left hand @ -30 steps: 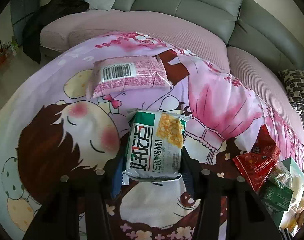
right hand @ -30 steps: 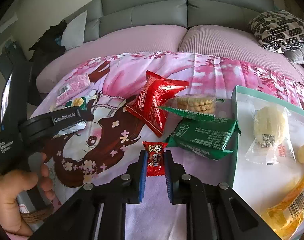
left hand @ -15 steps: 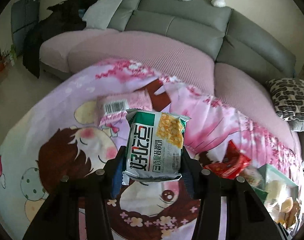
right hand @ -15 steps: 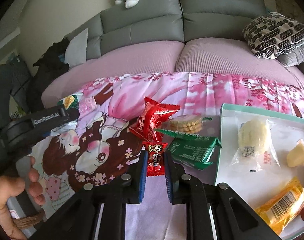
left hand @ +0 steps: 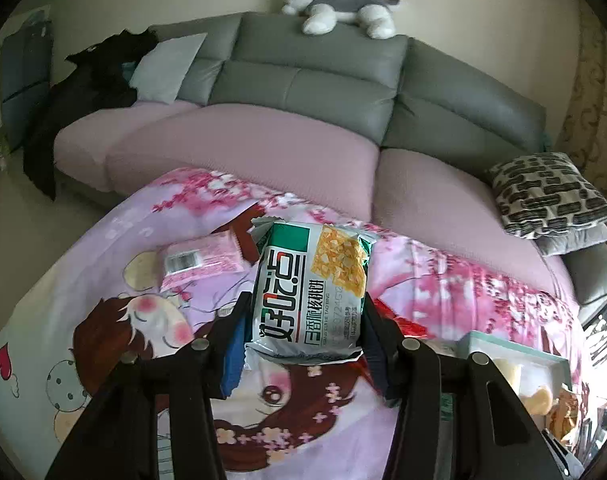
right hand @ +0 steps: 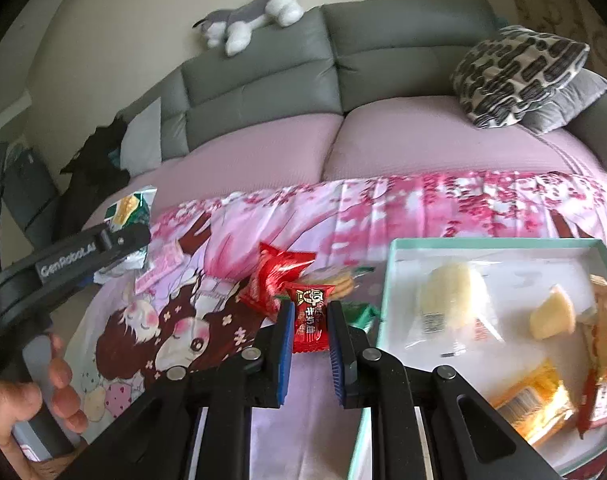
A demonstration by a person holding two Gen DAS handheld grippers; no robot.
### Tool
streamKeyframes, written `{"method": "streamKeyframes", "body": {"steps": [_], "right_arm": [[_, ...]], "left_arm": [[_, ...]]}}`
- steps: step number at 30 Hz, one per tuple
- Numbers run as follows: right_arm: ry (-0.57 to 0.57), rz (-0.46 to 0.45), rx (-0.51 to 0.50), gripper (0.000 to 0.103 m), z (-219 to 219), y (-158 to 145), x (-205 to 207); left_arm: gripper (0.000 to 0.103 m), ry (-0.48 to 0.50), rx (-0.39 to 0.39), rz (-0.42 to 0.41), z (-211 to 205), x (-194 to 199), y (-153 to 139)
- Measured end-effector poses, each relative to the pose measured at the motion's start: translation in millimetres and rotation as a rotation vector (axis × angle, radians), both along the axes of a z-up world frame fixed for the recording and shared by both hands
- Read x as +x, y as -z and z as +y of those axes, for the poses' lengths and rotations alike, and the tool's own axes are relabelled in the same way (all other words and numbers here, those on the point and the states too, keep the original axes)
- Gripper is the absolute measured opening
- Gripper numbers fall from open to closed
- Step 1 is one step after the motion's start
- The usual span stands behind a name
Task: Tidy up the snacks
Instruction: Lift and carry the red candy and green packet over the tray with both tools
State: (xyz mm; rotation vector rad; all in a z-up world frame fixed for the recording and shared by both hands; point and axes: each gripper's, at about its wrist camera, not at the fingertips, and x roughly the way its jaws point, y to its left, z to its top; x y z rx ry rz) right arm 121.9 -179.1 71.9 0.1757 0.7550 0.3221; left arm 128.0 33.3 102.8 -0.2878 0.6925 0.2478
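My left gripper is shut on a white and green biscuit packet, lifted above the cartoon-print cloth. From the right wrist view the same left gripper shows at the left edge with that packet, a hand around its handle. My right gripper is shut on a small red candy packet, held just left of the mint-rimmed tray. Inside the tray lie a wrapped pale bun, a yellow wedge and an orange packet.
A pink packet lies on the cloth at the left. A larger red packet, a round-biscuit bag and a green packet sit beside the tray. Behind is a grey sofa with a plush dog and a patterned cushion.
Both grippers have risen with their packets still held, so the cloth and loose snacks sit lower and farther. The right view has shifted toward the tray, and more of the sofa shows.
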Motion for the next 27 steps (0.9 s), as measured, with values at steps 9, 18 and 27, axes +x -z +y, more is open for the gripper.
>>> {"method": "streamKeyframes", "body": {"steps": [9, 18, 27], "right_arm": [[0.106, -0.048, 0.022, 0.018, -44, -18, -7], [0.258, -0.048, 0.034, 0.018, -104, -21, -13], [0.399, -0.022, 0.076, 0.018, -164, -17, -24]], "left_arm": [[0.052, 0.072, 0.027, -0.044, -34, -3, -17], [0.052, 0.173, 0.048, -0.055, -80, -3, -22], [0.052, 0.318, 0.087, -0.051, -142, -4, -23]]}}
